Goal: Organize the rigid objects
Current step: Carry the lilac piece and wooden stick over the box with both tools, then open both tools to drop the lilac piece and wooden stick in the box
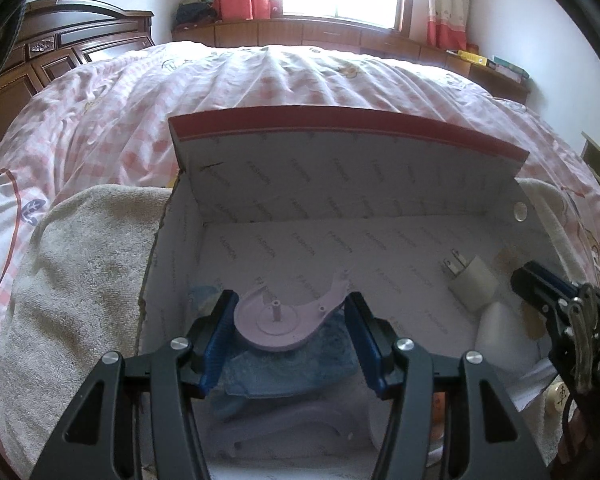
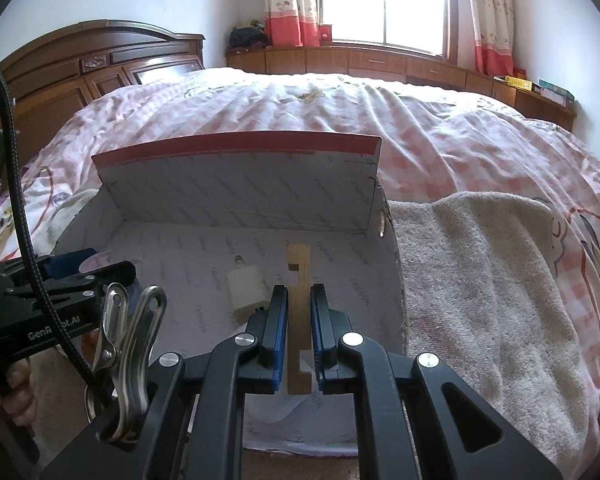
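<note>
A white cardboard box [image 1: 340,160] with a red-edged raised lid lies open on the bed. Over its left half, my left gripper [image 1: 292,300] is shut on a lilac plastic disc part [image 1: 276,328], blue pads pressing its two sides. Under it lie a blue translucent piece [image 1: 292,372] and another lilac piece [image 1: 300,420]. A white charger plug [image 1: 474,280] rests on the box floor at the right. My right gripper [image 2: 299,294] is shut on a notched wooden strip [image 2: 298,268], held above the box floor [image 2: 204,264] beside the charger plug [image 2: 246,294].
A beige towel [image 2: 480,280] lies under the box on the pink checked bedspread [image 2: 420,128]. A white rounded object [image 1: 500,336] sits in the box's right corner. A metal clip [image 2: 128,340] and black cable hang from the left gripper's body [image 2: 40,312]. A wooden headboard [image 2: 80,64] stands at the left.
</note>
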Demonstrator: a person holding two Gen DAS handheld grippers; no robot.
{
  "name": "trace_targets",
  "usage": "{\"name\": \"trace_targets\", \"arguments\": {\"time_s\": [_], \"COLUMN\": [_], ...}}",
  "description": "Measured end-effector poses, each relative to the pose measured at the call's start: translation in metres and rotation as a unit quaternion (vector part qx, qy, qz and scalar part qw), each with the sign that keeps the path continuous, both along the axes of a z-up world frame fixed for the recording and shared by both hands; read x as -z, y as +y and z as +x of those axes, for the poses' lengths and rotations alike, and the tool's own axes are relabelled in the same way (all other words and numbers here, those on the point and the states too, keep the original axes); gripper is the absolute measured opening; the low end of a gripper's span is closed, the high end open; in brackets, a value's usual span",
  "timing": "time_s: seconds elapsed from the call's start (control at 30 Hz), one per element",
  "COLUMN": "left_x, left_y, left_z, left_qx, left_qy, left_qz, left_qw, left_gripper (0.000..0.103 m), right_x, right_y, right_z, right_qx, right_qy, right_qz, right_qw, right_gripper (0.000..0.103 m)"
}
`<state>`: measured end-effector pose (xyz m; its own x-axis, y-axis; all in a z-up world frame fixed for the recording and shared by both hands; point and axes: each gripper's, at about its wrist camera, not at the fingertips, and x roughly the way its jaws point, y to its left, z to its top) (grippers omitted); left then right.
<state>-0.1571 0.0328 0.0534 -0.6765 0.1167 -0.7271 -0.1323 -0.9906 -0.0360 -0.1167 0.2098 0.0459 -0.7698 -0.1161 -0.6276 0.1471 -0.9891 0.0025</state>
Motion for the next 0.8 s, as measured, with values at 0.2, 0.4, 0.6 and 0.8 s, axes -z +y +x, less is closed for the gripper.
{"name": "trace_targets", "arguments": {"time_s": [0.2, 0.4, 0.6, 0.8], "left_x": [0.001, 0.0, -0.008, -0.019], "left_y": [-0.001, -0.002, -0.008, -0.01], "left_z": [-0.003, -0.002, 0.007, 0.024], "left_qx": [-0.01, -0.016, -0.019, -0.007], "left_qy": [-0.01, -0.01, -0.007, 0.001], "left_qz": [0.0, -0.005, 0.016, 0.024], "left_qw": [0.9999, 0.9998, 0.9997, 0.9997], "left_gripper": [0.065, 0.066, 0.066, 0.066], "right_x": [0.002, 0.0, -0.006, -0.015], "right_y": [-0.001, -0.008, -0.005, -0.01], "right_z": [-0.002, 0.001, 0.008, 0.021], "right_qx": [0.001, -0.006, -0.003, -0.013], "right_qy": [-0.005, -0.005, -0.001, 0.003], "right_qz": [-0.002, -0.007, -0.026, -0.03], "right_qw": [1.0, 1.0, 1.0, 0.999], "right_gripper": [0.024, 0.031, 0.032, 0.032]}}
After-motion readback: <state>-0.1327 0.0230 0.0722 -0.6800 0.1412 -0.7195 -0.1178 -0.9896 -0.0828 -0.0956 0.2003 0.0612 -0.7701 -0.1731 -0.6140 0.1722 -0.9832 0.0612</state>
